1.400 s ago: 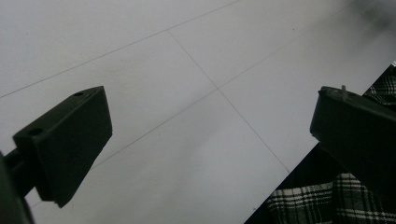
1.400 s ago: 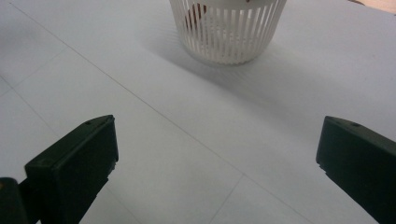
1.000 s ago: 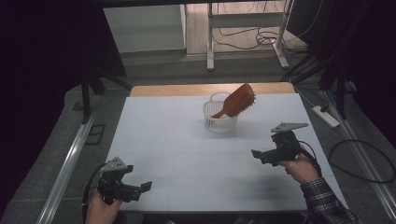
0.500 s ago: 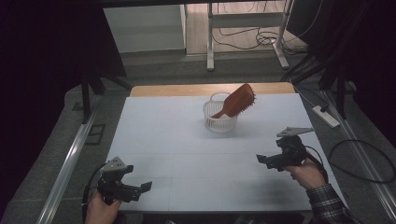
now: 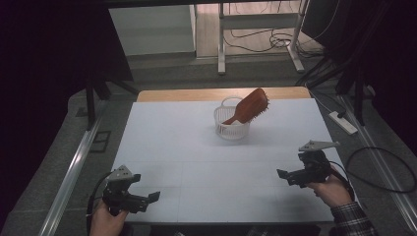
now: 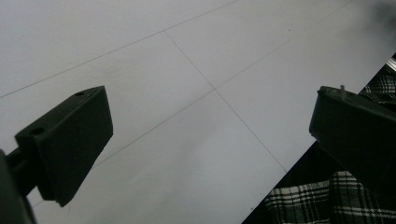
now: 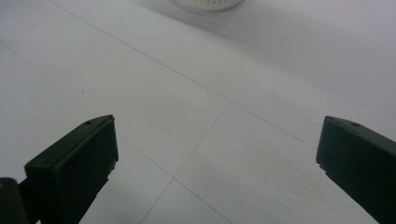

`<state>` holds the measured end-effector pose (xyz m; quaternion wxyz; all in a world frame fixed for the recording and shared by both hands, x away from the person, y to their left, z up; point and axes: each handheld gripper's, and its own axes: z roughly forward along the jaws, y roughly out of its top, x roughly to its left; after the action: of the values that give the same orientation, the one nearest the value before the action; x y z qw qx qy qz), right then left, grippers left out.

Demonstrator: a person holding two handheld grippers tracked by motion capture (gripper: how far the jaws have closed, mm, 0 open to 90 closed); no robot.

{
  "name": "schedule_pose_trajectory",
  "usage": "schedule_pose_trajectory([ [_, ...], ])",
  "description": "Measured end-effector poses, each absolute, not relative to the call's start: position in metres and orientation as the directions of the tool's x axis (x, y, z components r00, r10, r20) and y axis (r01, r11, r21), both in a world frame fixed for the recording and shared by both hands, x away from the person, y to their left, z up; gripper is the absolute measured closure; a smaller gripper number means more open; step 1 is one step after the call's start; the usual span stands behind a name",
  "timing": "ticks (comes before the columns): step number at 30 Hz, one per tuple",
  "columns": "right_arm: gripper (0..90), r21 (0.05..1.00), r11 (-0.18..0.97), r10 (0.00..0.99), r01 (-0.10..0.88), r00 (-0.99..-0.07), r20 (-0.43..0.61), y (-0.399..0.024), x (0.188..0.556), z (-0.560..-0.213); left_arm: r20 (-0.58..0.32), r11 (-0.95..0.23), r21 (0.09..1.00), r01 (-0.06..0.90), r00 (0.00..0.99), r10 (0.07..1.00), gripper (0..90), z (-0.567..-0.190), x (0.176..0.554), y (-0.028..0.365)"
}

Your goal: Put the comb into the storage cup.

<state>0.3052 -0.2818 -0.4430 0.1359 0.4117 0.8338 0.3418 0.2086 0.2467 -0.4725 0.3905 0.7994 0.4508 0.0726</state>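
A small white slatted basket [image 5: 230, 125] stands at the table's far middle, and its base shows at the top of the right gripper view [image 7: 208, 4]. A brown wooden hairbrush [image 5: 251, 106] leans in it, bristle head up and tilted to the right. My left gripper [image 5: 147, 201] rests open near the front left corner, its jaws wide apart over bare table [image 6: 210, 140]. Near the front right, my right gripper [image 5: 287, 178] is also open, with nothing between its jaws [image 7: 217, 158]. Both grippers are well away from the basket.
The white table top [image 5: 196, 157] has thin grid lines and a wooden strip along its far edge. A power strip [image 5: 343, 122] and cables lie on the floor to the right. Plaid cloth [image 6: 327, 205] shows past the table's near edge.
My right gripper has drawn back toward the near edge and slightly to the right, still open. The left gripper, basket and brush have not moved.
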Motion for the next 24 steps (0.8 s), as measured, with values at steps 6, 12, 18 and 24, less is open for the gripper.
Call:
schedule_pose_trajectory([
  [6, 0.0, 0.677, 0.431, 0.780, 0.596, -0.623, 0.051, -0.285, 0.298, -0.445, -0.233, -0.291, 0.689, 0.664, 0.583, 0.778, 0.4, -0.473, 0.209, 0.246],
  [12, 0.0, 0.674, 0.425, 0.787, 0.604, -0.614, 0.054, -0.291, 0.290, -0.447, -0.231, -0.293, 0.688, 0.664, 0.584, 0.778, 0.5, -0.473, 0.209, 0.246],
  [18, 0.0, 0.673, 0.425, 0.791, 0.606, -0.609, 0.049, -0.296, 0.285, -0.448, -0.231, -0.294, 0.688, 0.664, 0.584, 0.779, 0.4, -0.473, 0.209, 0.246],
  [24, 0.0, 0.670, 0.424, 0.799, 0.610, -0.600, 0.042, -0.302, 0.279, -0.449, -0.232, -0.293, 0.687, 0.665, 0.582, 0.779, 0.5, -0.473, 0.209, 0.246],
])
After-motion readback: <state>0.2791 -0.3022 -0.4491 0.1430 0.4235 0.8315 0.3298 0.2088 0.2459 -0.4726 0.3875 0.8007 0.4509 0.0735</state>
